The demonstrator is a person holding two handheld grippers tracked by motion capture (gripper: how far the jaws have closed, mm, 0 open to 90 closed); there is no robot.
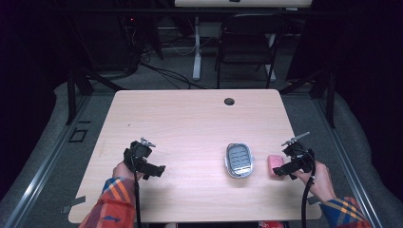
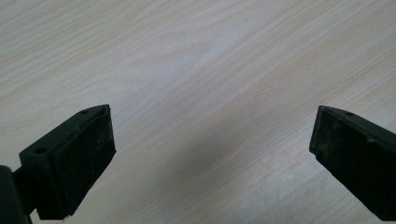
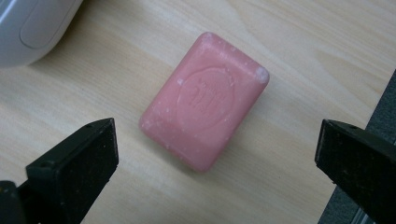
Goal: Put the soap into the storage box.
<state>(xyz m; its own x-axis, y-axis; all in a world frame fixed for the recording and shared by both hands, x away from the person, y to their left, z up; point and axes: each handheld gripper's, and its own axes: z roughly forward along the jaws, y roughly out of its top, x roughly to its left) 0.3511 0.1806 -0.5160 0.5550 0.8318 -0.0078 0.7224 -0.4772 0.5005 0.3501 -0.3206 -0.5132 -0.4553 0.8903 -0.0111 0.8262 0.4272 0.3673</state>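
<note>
- Soap bar [image 3: 204, 101], pink, stamped oval on top: lies flat on the wooden surface [image 1: 190, 118] near its right edge, just beside a grey dish [image 1: 238, 160].
- Right claw [image 1: 284, 170]: jaws spread wide, poised over the soap without touching it.
- Left claw [image 1: 154, 170]: jaws spread wide over bare wood, empty.
- Beyond the surface: a black chair [image 1: 247, 42].

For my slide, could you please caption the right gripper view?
Open right gripper poised over a pink soap bar lying on the wooden table.
</note>
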